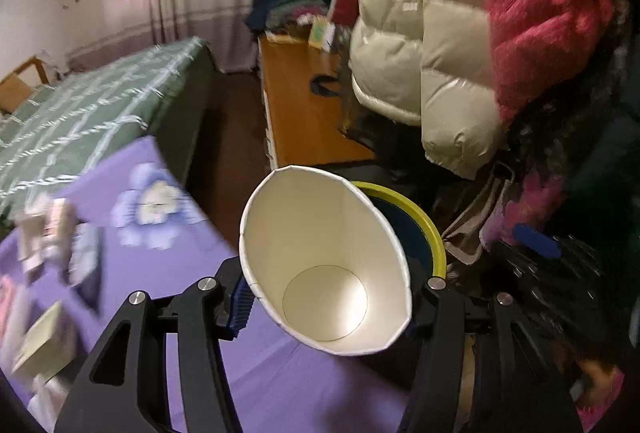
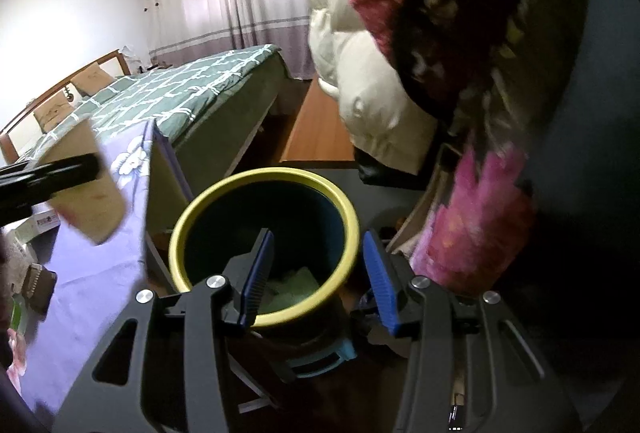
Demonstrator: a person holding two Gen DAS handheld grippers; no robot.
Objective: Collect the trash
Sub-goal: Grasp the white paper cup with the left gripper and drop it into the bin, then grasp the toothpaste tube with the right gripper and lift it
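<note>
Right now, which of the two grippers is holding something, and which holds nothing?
The left gripper holds the paper cup, squeezed between its fingers. The right gripper is open and holds nothing, one finger inside the yellow-rimmed bin.

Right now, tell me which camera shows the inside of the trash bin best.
The right wrist view: it looks down into the yellow-rimmed trash bin, showing pale trash at its bottom. The left wrist view shows only a slice of its rim behind the paper cup held in the left gripper.

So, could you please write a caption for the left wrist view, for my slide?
Left gripper holds an empty paper cup beside the yellow-rimmed trash bin, over the purple tablecloth.
</note>
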